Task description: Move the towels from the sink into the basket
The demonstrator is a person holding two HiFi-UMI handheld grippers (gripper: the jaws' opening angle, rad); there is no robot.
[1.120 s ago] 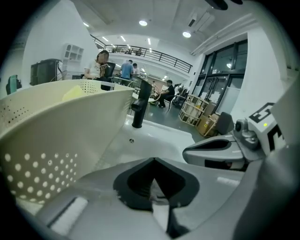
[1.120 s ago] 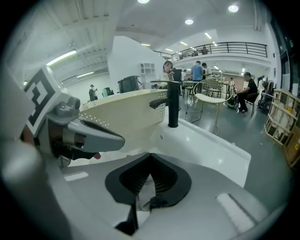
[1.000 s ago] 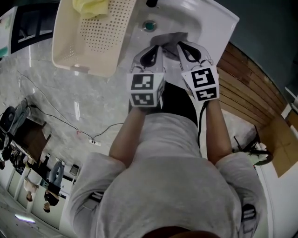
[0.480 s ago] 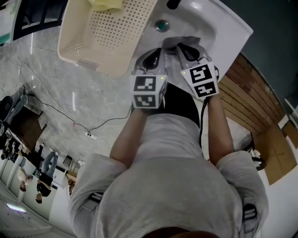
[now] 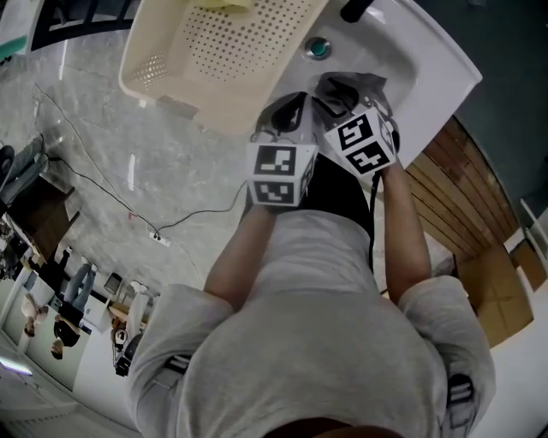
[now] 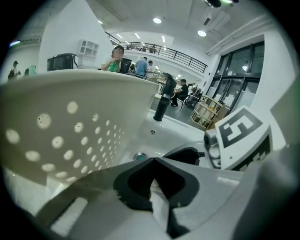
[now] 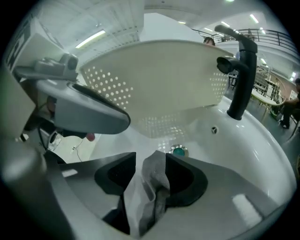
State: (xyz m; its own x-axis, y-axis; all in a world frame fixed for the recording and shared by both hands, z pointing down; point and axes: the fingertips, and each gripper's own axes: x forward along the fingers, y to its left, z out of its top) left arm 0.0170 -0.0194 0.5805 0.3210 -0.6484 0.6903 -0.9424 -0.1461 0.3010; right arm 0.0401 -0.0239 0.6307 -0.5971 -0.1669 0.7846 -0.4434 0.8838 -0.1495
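Note:
A grey towel (image 5: 347,84) lies bunched in the white sink (image 5: 432,73), below the drain (image 5: 318,47). My right gripper (image 7: 149,176) is down in the basin. Its jaws have just been opening, and the towel (image 7: 151,187) hangs loose between them, against the right pad. My left gripper (image 6: 153,161) sits beside it with its jaw tips together, and a strip of pale cloth (image 6: 158,199) is pinched between them. The cream perforated basket (image 5: 184,64) rests on the sink's left side, with a yellow cloth (image 5: 229,4) at its far end.
A black faucet (image 7: 241,79) stands at the basin's back. The basket's wall (image 6: 70,126) is close on the left of the left gripper. Wooden slats (image 5: 467,197) lie to the right, and a thin cable (image 5: 171,231) runs over the marbled floor on the left.
Both grippers have moved forward and down into the basin. The right one has rolled, so its marker cube now sits tilted. The basket and sink have shifted right in view.

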